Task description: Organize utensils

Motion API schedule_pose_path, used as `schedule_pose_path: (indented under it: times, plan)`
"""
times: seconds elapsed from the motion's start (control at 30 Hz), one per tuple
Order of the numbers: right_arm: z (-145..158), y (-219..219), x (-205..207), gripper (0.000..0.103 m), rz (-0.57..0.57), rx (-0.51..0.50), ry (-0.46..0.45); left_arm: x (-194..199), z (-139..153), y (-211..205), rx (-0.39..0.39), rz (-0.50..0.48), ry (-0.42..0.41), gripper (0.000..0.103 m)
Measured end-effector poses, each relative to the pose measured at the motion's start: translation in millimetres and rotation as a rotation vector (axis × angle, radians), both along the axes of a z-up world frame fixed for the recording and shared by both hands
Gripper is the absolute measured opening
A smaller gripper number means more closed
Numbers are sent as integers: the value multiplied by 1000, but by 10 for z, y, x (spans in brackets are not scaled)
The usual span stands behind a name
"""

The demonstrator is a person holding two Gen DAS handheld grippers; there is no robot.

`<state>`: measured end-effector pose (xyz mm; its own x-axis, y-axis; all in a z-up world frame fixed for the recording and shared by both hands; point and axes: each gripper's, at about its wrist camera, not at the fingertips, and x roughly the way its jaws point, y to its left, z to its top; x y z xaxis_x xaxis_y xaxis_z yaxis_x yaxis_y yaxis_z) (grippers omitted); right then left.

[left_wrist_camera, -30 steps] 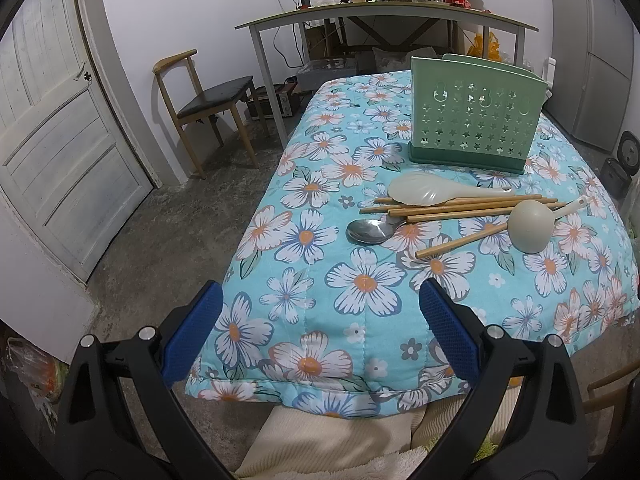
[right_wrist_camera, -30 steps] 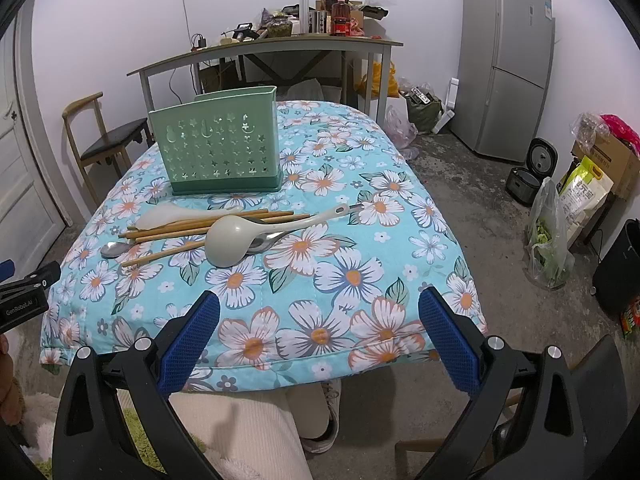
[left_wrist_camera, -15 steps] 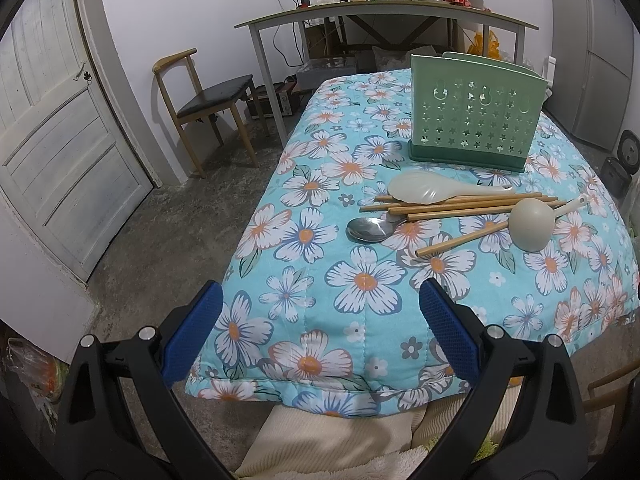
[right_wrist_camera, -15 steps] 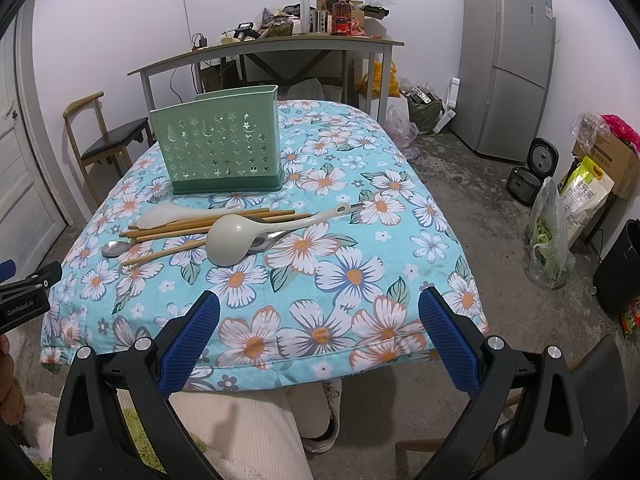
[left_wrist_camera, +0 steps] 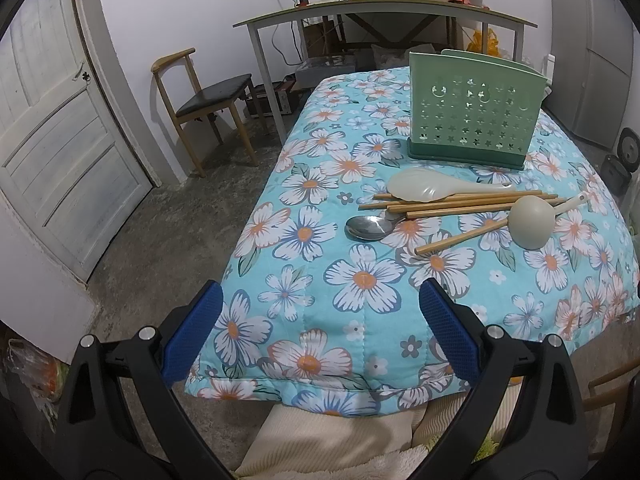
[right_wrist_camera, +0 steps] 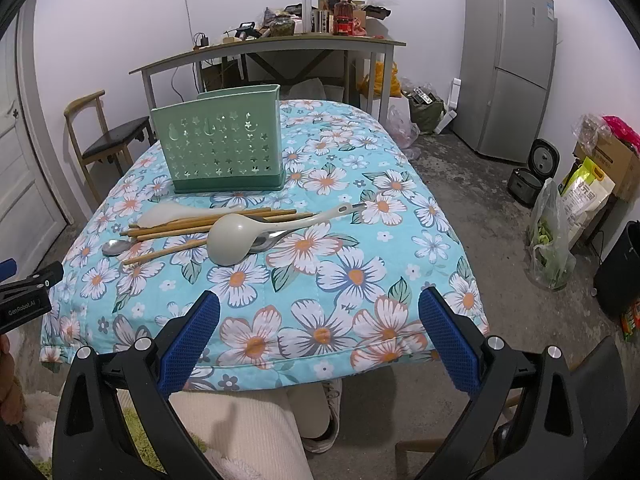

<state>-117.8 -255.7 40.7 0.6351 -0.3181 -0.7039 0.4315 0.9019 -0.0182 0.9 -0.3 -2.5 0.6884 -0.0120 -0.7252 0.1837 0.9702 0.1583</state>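
Observation:
A green perforated utensil holder (left_wrist_camera: 474,114) (right_wrist_camera: 220,144) stands upright on the floral tablecloth (left_wrist_camera: 360,280) (right_wrist_camera: 340,272). In front of it lies a pile: a pale rice paddle (left_wrist_camera: 424,186) (right_wrist_camera: 160,214), several wooden chopsticks (left_wrist_camera: 460,204) (right_wrist_camera: 208,220), a metal spoon (left_wrist_camera: 366,227) (right_wrist_camera: 116,247) and a grey-green ladle (left_wrist_camera: 532,222) (right_wrist_camera: 234,238). My left gripper (left_wrist_camera: 320,332) is open and empty over the table's near edge. My right gripper (right_wrist_camera: 318,336) is open and empty, also at the near edge, right of the pile.
A wooden chair (left_wrist_camera: 200,100) and a white door (left_wrist_camera: 52,140) are to the left. A cluttered desk (right_wrist_camera: 280,46) stands behind the table. A fridge (right_wrist_camera: 508,64), a rice cooker (right_wrist_camera: 532,172) and bags (right_wrist_camera: 560,224) are to the right. The other gripper's body (right_wrist_camera: 24,300) shows at the left edge.

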Motion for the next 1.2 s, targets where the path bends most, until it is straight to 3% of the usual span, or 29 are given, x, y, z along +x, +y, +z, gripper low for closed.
schedule_pose_path:
  times: [1.2]
  plan:
    - [4,-8,-1,97,1,-3,-7,-35,10,-41,0,-9,-3,95]
